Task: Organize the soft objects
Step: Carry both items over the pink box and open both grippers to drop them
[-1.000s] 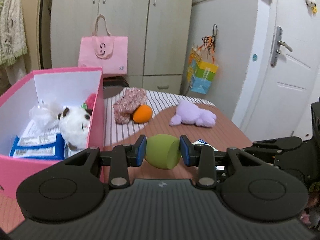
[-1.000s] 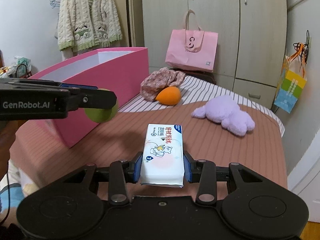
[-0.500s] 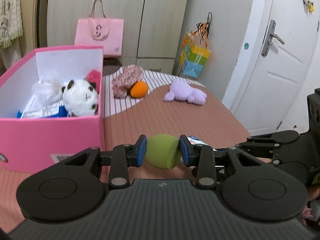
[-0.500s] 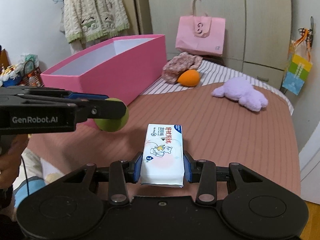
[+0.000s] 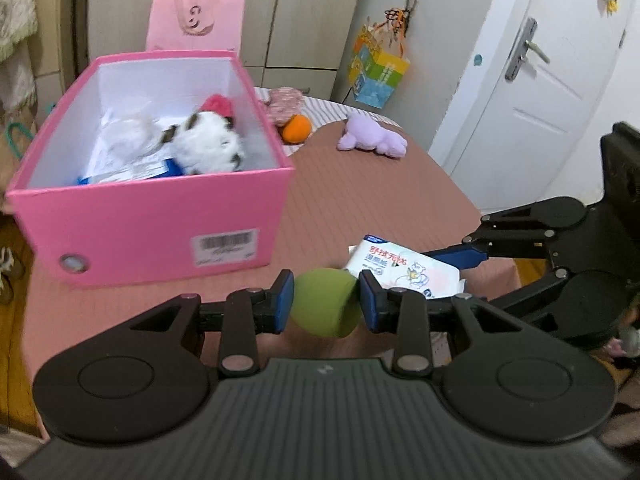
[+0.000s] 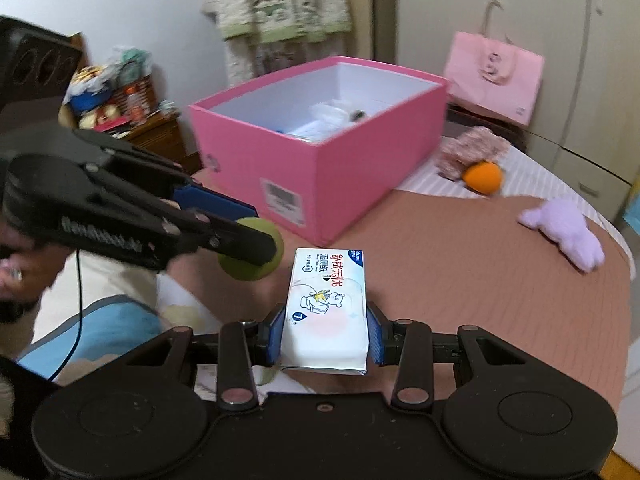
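Left gripper (image 5: 325,307) clamps green ball (image 5: 324,304); pink box (image 5: 152,216) ahead-left of it. Right gripper (image 6: 325,336) pinches wipes pack (image 6: 326,308); box beyond it, orange ball (image 6: 482,177) and purple plush (image 6: 564,232) ahead-right.

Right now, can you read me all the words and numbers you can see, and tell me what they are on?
"7": on the white tissue pack, beside its cartoon bear.
Red and blue Chinese characters on that pack: too blurred to read surely.
Barcode sticker on the pink box: digits too blurred.
Curly sign on the pink bag: unclear, perhaps a logo.
Raised lettering on the left gripper: blurred.
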Demonstrator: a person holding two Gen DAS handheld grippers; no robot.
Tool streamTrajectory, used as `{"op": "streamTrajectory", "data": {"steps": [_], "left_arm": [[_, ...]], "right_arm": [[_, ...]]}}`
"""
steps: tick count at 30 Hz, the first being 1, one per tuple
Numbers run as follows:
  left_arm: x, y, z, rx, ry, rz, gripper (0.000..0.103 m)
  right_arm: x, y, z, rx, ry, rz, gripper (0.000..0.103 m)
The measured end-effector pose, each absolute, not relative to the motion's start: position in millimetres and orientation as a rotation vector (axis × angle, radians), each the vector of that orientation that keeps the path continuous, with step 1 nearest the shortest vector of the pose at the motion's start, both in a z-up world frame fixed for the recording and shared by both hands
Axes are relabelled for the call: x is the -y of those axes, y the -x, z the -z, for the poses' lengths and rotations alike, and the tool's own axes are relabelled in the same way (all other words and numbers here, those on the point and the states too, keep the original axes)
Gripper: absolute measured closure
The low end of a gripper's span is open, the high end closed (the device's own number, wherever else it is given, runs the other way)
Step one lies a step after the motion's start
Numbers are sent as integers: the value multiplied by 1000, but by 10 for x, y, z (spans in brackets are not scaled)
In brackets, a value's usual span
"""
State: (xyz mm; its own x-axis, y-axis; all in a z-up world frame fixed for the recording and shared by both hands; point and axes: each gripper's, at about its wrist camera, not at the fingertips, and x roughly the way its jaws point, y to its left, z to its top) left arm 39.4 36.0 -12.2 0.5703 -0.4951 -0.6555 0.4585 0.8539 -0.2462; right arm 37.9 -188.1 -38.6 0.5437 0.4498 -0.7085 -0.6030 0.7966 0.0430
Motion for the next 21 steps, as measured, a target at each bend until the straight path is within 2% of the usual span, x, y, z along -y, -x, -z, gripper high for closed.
{"op": "streamTrajectory", "data": {"steps": [11,21], "left_arm": [[-993,-331,-295,-657,77,481,69],[-1163,-879,-427,-583,141,489,69]], "right_arm": [[1568,-508,88,-754,172,-761,58],[1254,-905,-204,-597,148,-764,58]]}}
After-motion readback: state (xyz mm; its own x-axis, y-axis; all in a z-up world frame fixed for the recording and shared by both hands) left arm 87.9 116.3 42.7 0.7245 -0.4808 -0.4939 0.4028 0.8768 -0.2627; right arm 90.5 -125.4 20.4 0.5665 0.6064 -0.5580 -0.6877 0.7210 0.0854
